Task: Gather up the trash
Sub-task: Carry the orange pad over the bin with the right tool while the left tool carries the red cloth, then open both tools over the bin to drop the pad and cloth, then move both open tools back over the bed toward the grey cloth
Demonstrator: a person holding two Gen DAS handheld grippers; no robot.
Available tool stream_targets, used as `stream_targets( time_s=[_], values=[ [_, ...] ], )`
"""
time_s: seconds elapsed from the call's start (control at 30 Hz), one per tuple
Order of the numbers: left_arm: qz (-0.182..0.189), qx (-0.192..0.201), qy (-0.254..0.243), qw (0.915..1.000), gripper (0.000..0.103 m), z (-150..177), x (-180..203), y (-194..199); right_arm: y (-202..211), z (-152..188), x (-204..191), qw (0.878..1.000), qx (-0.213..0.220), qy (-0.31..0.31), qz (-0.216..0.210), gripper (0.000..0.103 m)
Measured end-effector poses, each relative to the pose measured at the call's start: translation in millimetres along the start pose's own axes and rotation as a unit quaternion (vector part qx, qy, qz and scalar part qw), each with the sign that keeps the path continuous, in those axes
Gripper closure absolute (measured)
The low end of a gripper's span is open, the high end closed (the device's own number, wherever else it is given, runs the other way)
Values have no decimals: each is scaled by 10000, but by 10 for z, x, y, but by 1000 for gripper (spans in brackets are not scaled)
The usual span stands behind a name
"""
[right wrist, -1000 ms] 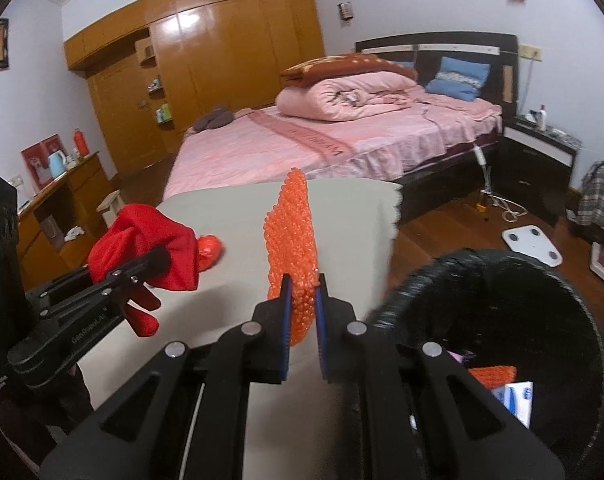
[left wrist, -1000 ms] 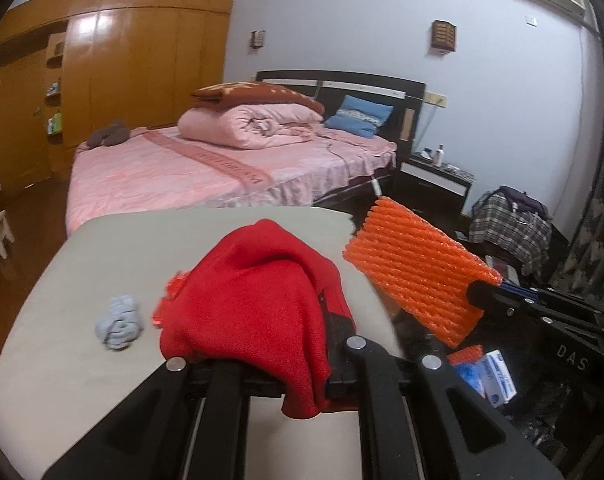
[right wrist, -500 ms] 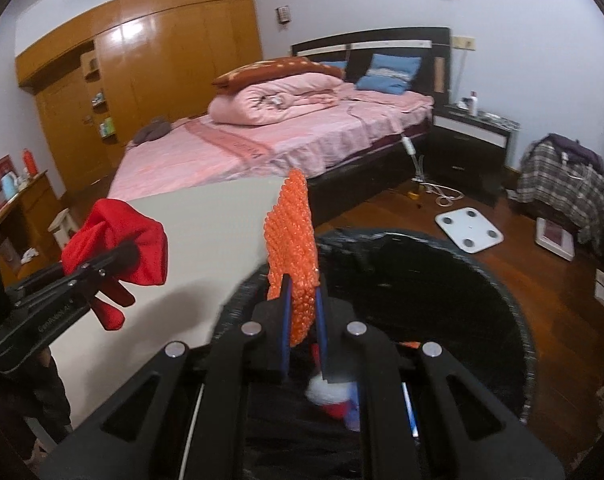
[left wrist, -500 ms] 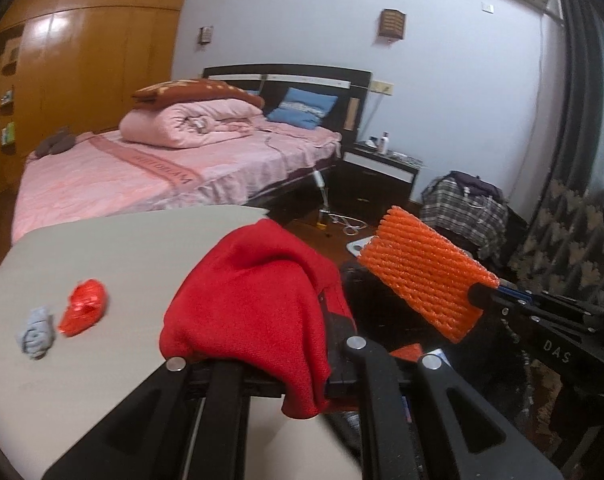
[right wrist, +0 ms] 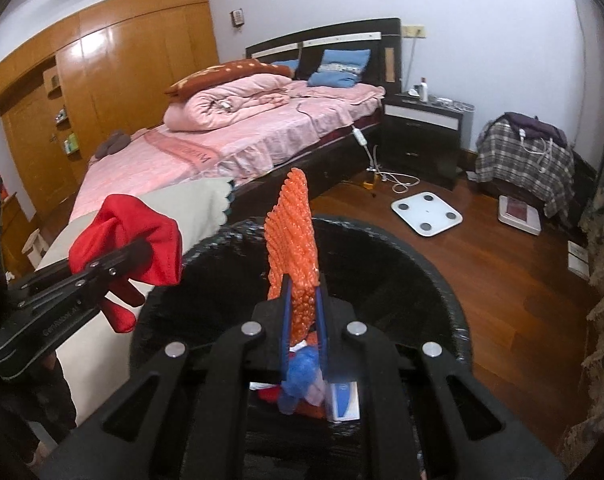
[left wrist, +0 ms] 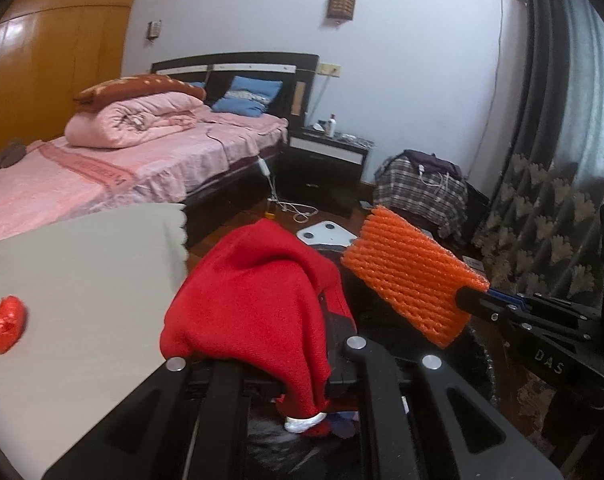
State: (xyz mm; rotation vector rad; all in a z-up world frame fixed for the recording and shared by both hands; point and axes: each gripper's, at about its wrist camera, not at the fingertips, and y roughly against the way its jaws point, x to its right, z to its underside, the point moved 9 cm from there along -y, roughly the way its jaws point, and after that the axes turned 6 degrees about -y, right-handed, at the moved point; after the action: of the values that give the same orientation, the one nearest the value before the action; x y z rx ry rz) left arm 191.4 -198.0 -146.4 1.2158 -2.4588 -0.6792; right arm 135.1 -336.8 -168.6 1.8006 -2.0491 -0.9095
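Left wrist view: the left gripper point(left wrist: 302, 360) is closed on a red cloth point(left wrist: 254, 300) draped over its fingers; "DAS" reads on the right gripper point(left wrist: 468, 304).

Right wrist view: the right gripper point(right wrist: 302, 308) pinches an orange foam net point(right wrist: 292, 240), upright above the black bin point(right wrist: 442, 280).

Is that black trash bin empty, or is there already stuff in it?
Not empty. The right wrist view looks down into the black trash bin: a blue crumpled piece, red scraps and a small white-and-blue box lie at its bottom.

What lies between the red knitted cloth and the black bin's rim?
Nothing: in the right wrist view, the red knitted cloth hangs beside the black bin's rim, with only air between.
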Motion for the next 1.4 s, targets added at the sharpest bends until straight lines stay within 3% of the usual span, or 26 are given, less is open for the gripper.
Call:
stream_targets(
  time_s=[0.37,0.43,0.47,0.6,0.7,1.07,1.2,1.4],
  values=[
    [252,-192,-239,9992,89,58,258,-329,-87,70,255,9996,-61,-155,206,90],
    [335,-306,-274,9986,85,100,273,-370,-113,90,289,9995,-87,-189,254,90],
    [382,-391,-288,9981,77,133,274,-392,-120,108,299,9994,-105,-204,276,90],
    [428,-656,-273,9966,57,270,271,-440,-140,137,314,9991,-126,-244,313,72],
    [428,-794,-218,9957,47,356,238,-425,-144,143,321,9992,-118,-229,306,66],
    [404,-978,-54,9944,42,537,16,-196,-114,119,182,9995,-78,-180,245,57],
    [239,-857,-65,9960,42,535,-82,-60,-103,83,82,9997,-58,-142,192,56],
    [-207,-489,66,9986,37,414,-413,229,-114,26,-188,10000,-7,-9,31,45]
  ],
)
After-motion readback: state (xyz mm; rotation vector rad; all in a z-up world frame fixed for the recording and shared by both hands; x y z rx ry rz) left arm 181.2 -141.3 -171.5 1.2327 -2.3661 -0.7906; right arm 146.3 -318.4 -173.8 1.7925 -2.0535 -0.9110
